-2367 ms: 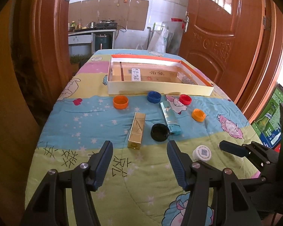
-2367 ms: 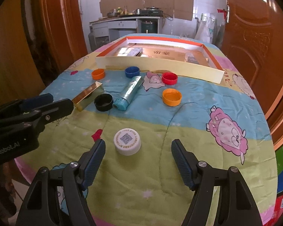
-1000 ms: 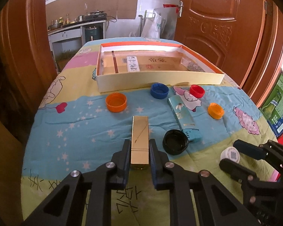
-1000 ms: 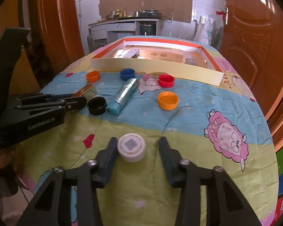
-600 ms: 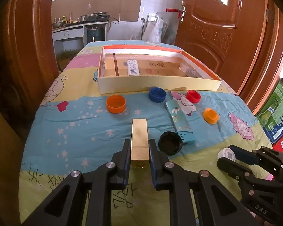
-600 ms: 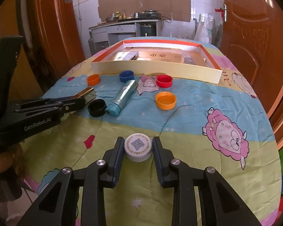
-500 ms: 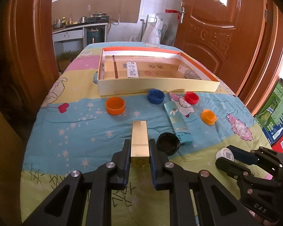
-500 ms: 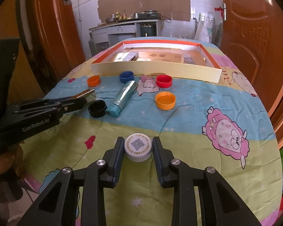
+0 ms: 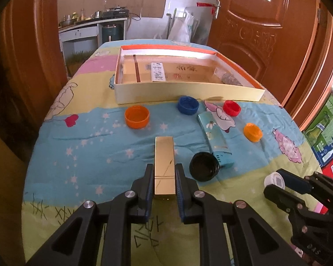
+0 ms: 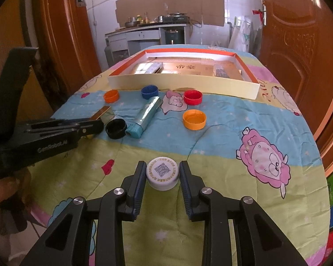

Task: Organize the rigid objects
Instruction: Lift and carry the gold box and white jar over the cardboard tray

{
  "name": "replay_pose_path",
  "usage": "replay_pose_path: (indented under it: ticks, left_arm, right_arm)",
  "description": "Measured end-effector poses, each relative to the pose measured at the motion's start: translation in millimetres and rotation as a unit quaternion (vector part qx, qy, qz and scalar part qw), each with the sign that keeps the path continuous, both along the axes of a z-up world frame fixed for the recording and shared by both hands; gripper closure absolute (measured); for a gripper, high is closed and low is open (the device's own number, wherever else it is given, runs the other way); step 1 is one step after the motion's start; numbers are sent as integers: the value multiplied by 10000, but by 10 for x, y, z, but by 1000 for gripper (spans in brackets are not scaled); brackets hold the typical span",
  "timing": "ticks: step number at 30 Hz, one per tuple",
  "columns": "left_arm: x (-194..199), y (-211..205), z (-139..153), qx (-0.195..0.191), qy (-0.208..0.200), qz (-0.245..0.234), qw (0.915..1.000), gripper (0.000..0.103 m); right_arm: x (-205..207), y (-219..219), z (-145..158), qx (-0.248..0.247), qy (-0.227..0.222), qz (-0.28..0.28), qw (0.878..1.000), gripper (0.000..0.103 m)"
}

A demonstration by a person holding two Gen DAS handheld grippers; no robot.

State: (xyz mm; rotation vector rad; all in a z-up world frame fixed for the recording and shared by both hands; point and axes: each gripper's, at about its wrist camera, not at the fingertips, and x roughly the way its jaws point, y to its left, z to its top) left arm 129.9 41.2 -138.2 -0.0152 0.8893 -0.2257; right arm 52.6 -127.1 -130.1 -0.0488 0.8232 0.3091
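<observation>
We had just closed both grippers: the left gripper (image 9: 164,182) clamped the gold box (image 9: 164,166), the right gripper (image 10: 162,177) the white cap (image 10: 162,173), both near us, ready for the far tray (image 9: 188,92).

caps (image 9: 137,117) crowd the way to box (image 9: 188,92).

a home: carved wooden doors (image 9: 255,35) are flanking the room, a cartoon quilt (image 10: 266,159) is covering the table, and a kitchen counter (image 10: 144,31) is carrying a stove (image 10: 176,18).
</observation>
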Motion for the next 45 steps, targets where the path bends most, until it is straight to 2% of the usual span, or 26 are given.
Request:
replay_pose_path:
  ticks: [6, 9, 17, 24, 29, 45]
  left_arm:
    - [98, -110, -5, 328, 6, -24, 9995, 84]
    - [107, -134, -16, 372, -40, -52, 9993, 84]
    - [36, -50, 8, 57, -196, 0, 9998, 85]
    - [-80, -25, 190, -89, -380, -2, 9992, 85]
    - [-132, -40, 334, -199, -490, -53, 9986, 85]
    - [-99, -159, 677, -215, -737, -171, 9969, 85]
  right_arm:
    - [7, -7, -7, 33, 15, 1, 10000, 72]
    - [12, -14, -14, 55, 32, 11, 10000, 72]
    - [0, -22, 8, 91, -21, 15, 10000, 72]
    - [-32, -45, 97, 118, -121, 9, 9999, 73]
    - [-76, -103, 257, 35, -365, -84, 9993, 73]
    - [98, -409, 643, 41, -721, -371, 9967, 73]
